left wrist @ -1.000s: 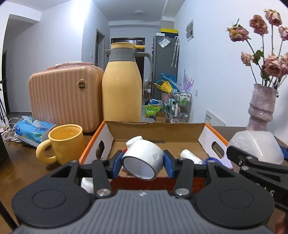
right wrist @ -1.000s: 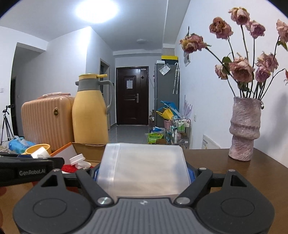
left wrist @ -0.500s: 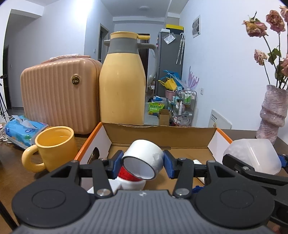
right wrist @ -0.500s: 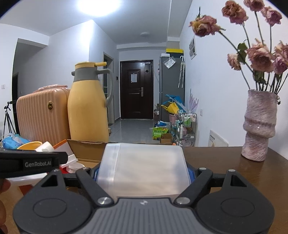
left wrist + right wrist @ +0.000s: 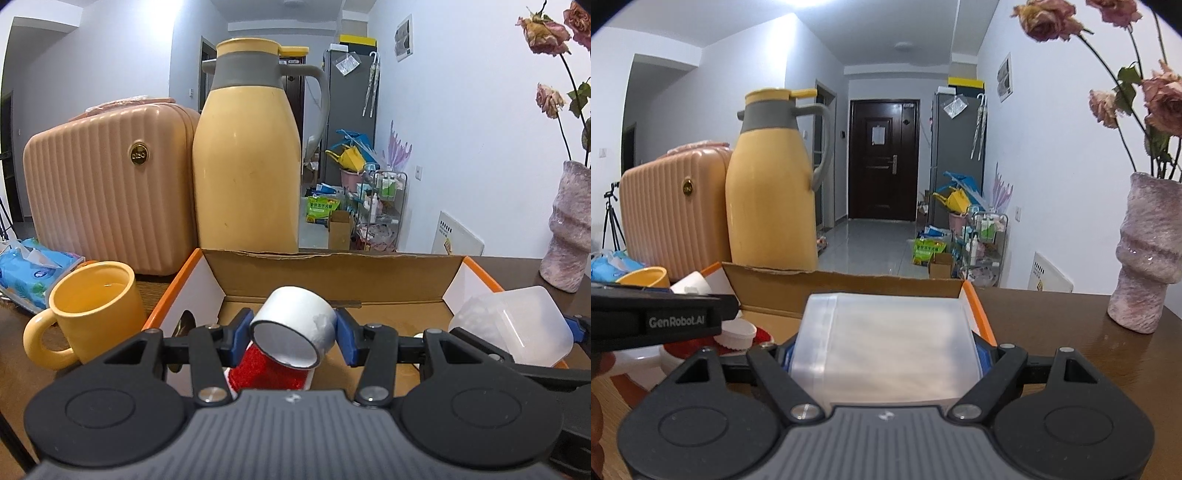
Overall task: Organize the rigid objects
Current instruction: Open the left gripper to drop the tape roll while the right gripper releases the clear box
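The cardboard box (image 5: 332, 277) is already partly filled: a red item (image 5: 269, 371) and white caps (image 5: 735, 332) are seen inside. Two things are left. A translucent plastic container (image 5: 886, 347) is clamped in the right gripper (image 5: 882, 350), and a tape roll (image 5: 293, 326) is pinched in the left gripper (image 5: 293, 338), both held over the box.

Left gripper (image 5: 293, 341): clamps tilted white tape roll (image 5: 295, 330) above open cardboard box (image 5: 332, 275). Beside the box: yellow mug (image 5: 92, 308), yellow thermos jug (image 5: 247, 155), peach case (image 5: 107, 184), translucent container (image 5: 517, 323).
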Demonstrator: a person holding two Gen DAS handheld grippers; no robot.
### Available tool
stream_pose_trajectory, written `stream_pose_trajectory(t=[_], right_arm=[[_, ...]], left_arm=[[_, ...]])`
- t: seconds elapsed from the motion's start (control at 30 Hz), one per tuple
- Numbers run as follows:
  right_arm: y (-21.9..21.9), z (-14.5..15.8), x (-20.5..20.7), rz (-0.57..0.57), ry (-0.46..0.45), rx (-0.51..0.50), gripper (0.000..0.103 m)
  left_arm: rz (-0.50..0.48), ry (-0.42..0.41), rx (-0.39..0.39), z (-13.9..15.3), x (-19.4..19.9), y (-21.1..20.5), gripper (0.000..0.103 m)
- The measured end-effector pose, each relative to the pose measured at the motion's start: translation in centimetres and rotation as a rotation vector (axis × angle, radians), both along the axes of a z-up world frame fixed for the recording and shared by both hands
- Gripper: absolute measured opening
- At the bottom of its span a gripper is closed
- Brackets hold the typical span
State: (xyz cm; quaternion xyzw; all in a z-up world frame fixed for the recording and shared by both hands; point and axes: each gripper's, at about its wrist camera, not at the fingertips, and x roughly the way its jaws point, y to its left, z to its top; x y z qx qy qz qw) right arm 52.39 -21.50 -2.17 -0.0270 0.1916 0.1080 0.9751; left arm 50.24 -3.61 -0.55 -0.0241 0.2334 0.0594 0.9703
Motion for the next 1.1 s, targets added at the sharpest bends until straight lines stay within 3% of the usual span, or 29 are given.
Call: stream_pose_trajectory(t=[0.23, 0.33, 0.4, 0.53, 0.57, 1.1], right_arm=[[0.5, -0.4, 0.9, 0.015, 0.036, -0.032, 0.081], [0.5, -0.6, 1.2, 0.020, 0.058, -0.037, 0.082], [0.4, -0.7, 1.4, 0.018, 0.076, -0.043, 0.082], [0.4, -0.5, 1.3, 0.000, 0.068, -0.048, 0.096], [0.3, -0.4, 1.2, -0.004, 0.064, -0.047, 0.101], [0.0, 0.3, 0.0, -0.023, 0.030, -0.045, 0.103]], left_arm=[[-0.009, 0.021, 0.011, -0.3, 0.8, 0.1, 0.048], [-0.008, 0.032, 0.007, -0.5, 0.7, 0.1, 0.054], [-0.001, 0.030, 0.000, -0.4, 0.6, 0.3, 0.078], [0.029, -0.005, 0.004, 0.0, 0.0, 0.6, 0.093], [0.036, -0.008, 0.001, 0.1, -0.2, 0.7, 0.102], [0.066, -0.040, -0.055, 0.9, -1.2, 1.8, 0.103]])
